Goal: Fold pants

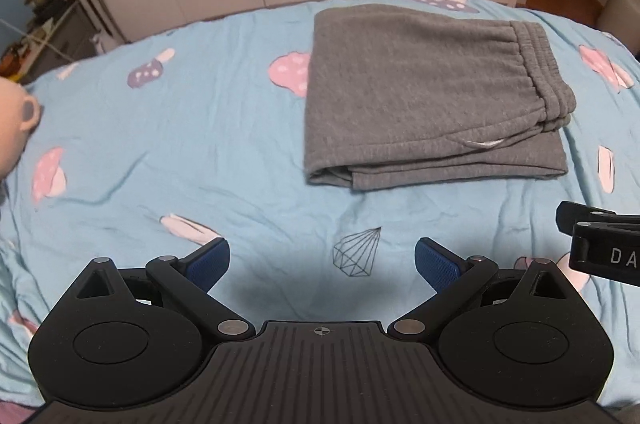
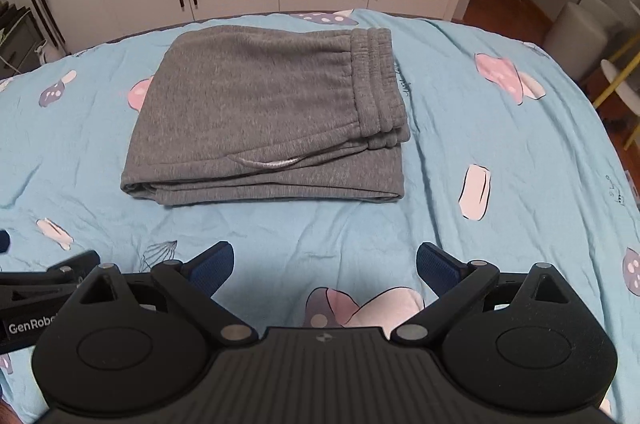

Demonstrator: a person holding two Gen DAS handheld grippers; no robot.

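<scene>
Both tools stood wide apart and empty: my left tool and right tool hung over bare bed sheet, touching nothing. Beyond them, toward the far side of the bed, the grey pants lay folded into a compact stack, waistband on the right. I judged the folding essentially finished.

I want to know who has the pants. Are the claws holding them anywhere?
No. The left claw and right claw are both open, and the folded gray pants lie apart from them on the bed sheet.
</scene>
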